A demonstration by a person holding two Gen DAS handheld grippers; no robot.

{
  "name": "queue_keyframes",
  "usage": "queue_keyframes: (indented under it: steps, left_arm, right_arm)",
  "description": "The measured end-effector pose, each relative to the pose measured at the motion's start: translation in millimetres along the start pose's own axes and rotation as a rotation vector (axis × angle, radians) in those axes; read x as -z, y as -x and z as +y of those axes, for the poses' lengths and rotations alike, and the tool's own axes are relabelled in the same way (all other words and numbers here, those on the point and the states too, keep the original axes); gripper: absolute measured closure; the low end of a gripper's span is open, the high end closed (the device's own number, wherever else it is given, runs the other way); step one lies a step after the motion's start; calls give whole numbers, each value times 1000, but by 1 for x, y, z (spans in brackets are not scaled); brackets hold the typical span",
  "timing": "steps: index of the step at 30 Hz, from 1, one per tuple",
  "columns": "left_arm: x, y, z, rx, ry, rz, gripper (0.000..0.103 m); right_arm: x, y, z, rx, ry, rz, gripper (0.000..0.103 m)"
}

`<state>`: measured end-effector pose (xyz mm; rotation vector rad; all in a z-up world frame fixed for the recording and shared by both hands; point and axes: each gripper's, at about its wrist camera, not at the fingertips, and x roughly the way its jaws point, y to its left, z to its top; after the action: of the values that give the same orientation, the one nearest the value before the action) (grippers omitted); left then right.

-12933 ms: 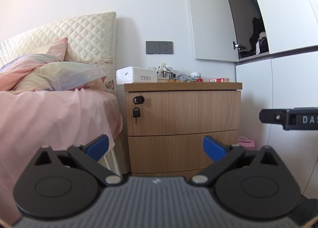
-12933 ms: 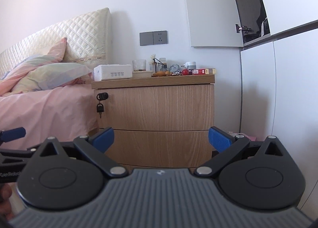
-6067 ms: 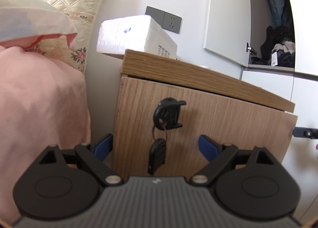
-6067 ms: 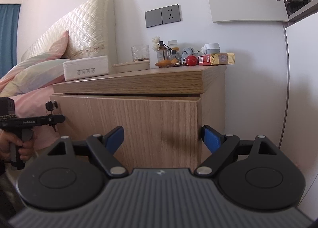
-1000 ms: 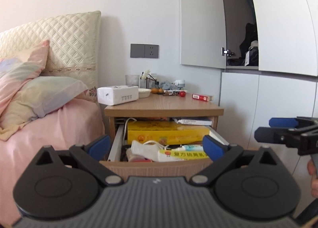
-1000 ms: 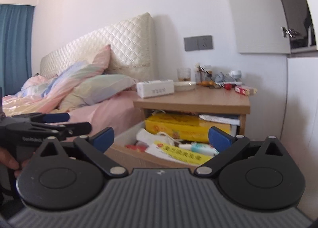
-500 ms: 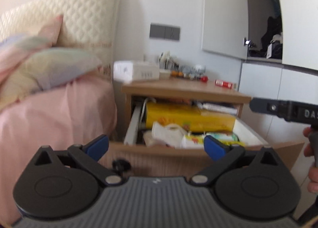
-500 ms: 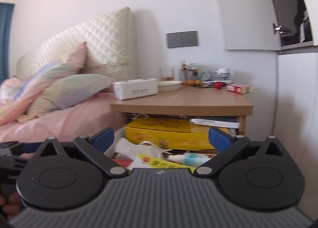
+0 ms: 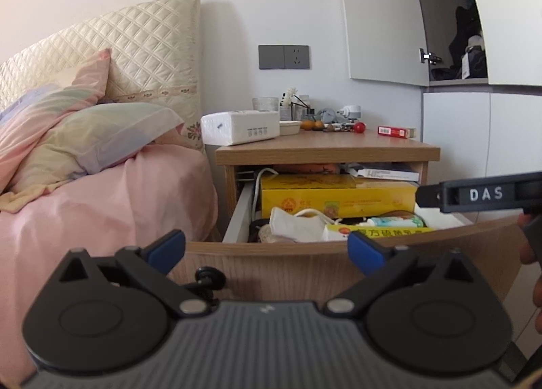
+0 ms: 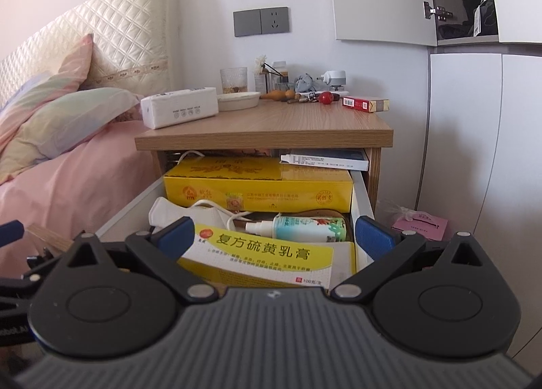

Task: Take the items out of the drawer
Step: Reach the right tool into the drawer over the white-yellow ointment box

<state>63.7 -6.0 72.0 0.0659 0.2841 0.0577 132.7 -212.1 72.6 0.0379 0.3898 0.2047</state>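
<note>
Top drawer (image 10: 358, 196) of nightstand (image 10: 271, 128) is pulled out, full. Right gripper (image 10: 276, 236) hovers over its front end, fingers spread, nothing held; yellow ointment box (image 10: 261, 257) lies between the pads, spray bottle (image 10: 298, 223) just beyond at 12 o'clock, big yellow carton (image 10: 257, 185) behind it, white mask (image 10: 189, 211) at 11 o'clock. Left gripper (image 9: 266, 248) is released too, empty, just outside the drawer front, key (image 9: 207, 279) at its 7 o'clock.

A wooden nightstand (image 10: 305, 124) beside the bed; on its top a white tissue pack (image 10: 179, 111), a shallow dish (image 10: 238, 101), a glass (image 10: 233, 80), a red ball (image 10: 327, 97), a red carton (image 10: 365, 104); its drawer (image 10: 359, 199) open, holding a yellow box (image 10: 257, 192), a spray bottle (image 10: 305, 228), an ointment box (image 10: 264, 257), a face mask (image 10: 176, 211).
</note>
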Motion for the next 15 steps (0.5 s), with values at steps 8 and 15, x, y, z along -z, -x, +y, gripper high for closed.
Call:
queue_keyframes:
  steps: [8,15]
  left_arm:
    - [2,1,-8,-2,-30,1,0]
    - [4,3,-11,7,-40,-4,0]
  right_arm:
    - [5,8,-4,1,10,8,0]
    - [7,12,-5,-42,6,3,0]
